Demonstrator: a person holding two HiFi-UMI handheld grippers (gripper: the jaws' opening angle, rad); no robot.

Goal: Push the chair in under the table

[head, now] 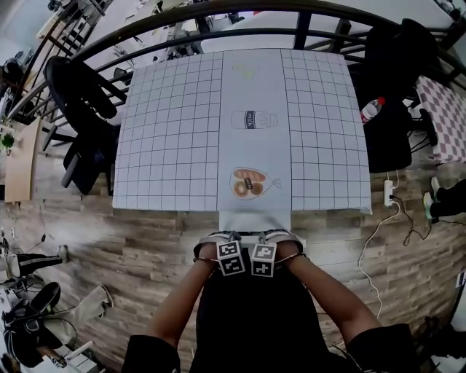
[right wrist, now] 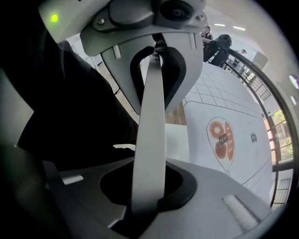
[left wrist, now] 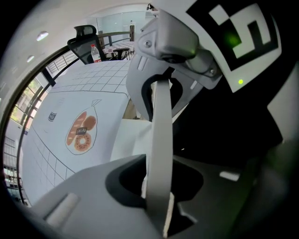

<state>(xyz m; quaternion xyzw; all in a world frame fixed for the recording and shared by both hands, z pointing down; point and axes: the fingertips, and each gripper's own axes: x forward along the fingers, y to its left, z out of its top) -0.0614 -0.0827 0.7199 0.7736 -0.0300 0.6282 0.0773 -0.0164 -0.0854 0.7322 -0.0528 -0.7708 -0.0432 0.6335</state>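
A light grey chair stands at the near edge of the table. Its pale seat reaches the cloth's hanging edge, and its curved backrest top is just in front of me. Side by side, my left gripper and right gripper point down and are shut on the middle of that top edge. In the left gripper view the gripper sits in a dark recess of the grey backrest. The right gripper sits in the backrest the same way. The pads themselves are hidden.
A grid cloth with a printed bread bag and bottle covers the table. Black office chairs stand at its left and right, and a curved railing runs behind. A power strip with cable lies on the wooden floor.
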